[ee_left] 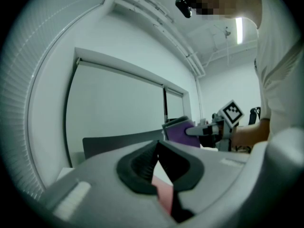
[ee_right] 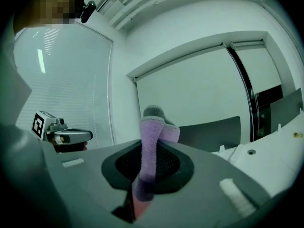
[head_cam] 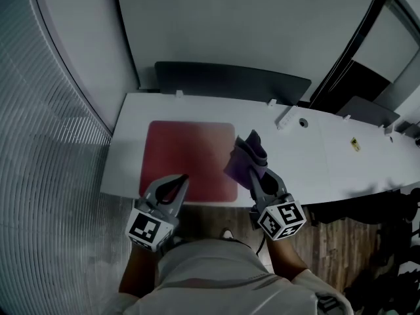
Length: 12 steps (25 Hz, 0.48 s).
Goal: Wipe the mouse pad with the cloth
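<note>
A red mouse pad [head_cam: 190,159] lies flat on the left part of the white table [head_cam: 295,156]. My right gripper [head_cam: 253,174] is shut on a purple cloth [head_cam: 247,157], which hangs bunched just above the pad's right edge. In the right gripper view the cloth [ee_right: 151,146] stands up between the jaws of that gripper [ee_right: 147,175]. My left gripper [head_cam: 182,180] is over the pad's near edge, shut with nothing in it. The left gripper view shows its closed tips [ee_left: 157,148], a strip of pad [ee_left: 164,194] beneath and the cloth [ee_left: 179,133] off to the right.
A dark chair back [head_cam: 230,84] stands behind the table. A round grommet [head_cam: 302,122] and a yellow sticker [head_cam: 355,144] mark the table's right half. Ribbed blinds [head_cam: 39,143] curve along the left. Wood floor [head_cam: 335,248] shows below the table's near edge.
</note>
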### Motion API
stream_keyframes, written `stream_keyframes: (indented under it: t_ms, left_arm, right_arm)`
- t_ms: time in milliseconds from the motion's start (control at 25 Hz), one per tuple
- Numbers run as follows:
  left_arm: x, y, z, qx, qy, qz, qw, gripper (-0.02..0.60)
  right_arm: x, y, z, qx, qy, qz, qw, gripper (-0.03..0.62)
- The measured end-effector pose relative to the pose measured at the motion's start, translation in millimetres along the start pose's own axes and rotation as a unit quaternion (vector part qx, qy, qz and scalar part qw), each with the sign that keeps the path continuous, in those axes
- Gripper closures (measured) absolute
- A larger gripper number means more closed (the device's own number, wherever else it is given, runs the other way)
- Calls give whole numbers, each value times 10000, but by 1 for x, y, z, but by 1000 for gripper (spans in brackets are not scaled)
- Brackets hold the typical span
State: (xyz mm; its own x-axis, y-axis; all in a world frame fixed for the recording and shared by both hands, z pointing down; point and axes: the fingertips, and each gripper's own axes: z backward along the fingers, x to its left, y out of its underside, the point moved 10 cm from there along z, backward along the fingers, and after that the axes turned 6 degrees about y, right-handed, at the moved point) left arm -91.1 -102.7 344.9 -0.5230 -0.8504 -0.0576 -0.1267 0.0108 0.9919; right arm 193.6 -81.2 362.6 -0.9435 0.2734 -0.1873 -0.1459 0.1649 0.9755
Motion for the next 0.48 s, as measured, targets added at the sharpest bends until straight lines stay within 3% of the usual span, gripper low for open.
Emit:
stream_keyframes:
  t_ms: [480]
  left_arm:
    - [1,-4,0,-63,-84,145,9998,578]
  right_arm:
    - [-4,3,1,154,-58,5,9999,549]
